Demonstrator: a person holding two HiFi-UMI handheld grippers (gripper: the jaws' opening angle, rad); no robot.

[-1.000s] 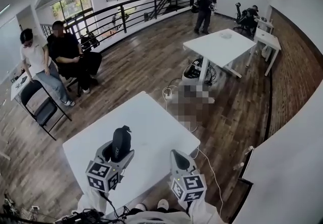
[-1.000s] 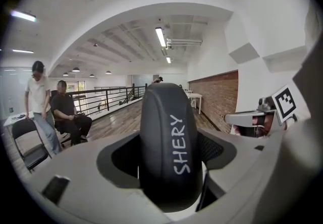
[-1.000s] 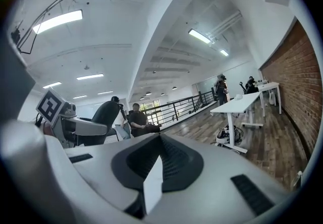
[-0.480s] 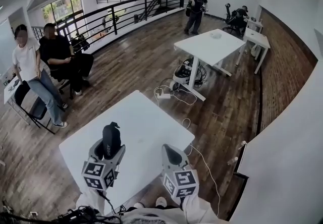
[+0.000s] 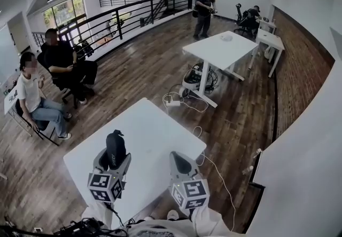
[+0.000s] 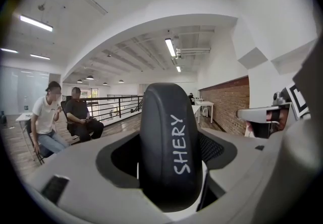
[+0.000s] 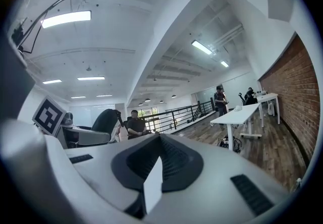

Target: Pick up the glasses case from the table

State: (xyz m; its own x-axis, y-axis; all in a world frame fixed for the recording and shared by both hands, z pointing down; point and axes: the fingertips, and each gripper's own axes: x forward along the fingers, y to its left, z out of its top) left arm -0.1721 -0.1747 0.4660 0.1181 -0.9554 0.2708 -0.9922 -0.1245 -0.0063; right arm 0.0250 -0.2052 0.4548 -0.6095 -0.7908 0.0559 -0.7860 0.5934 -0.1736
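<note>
Left tool (image 5: 114, 157) has the glasses case (image 5: 115, 148) clamped between its jaws. They stand wide apart and press on the black shell from both sides. The left gripper view shows the case end-on between the jaws, with white lettering reading "SHERY" running up its edge, and only the room behind it, no surface under it. From the head view, the case is held over the near left part of the white tabletop (image 5: 155, 126), its rounded end poking out past the jaw tips.

Right tool (image 5: 179, 159) sits just beside it over the near edge, jaws drawn together to a thin slit with nothing between them.

Beyond the tabletop, two people sit on chairs (image 5: 51, 78) by the black railing (image 5: 133, 14). A second white table (image 5: 222, 49) stands further back on the wooden floor.
</note>
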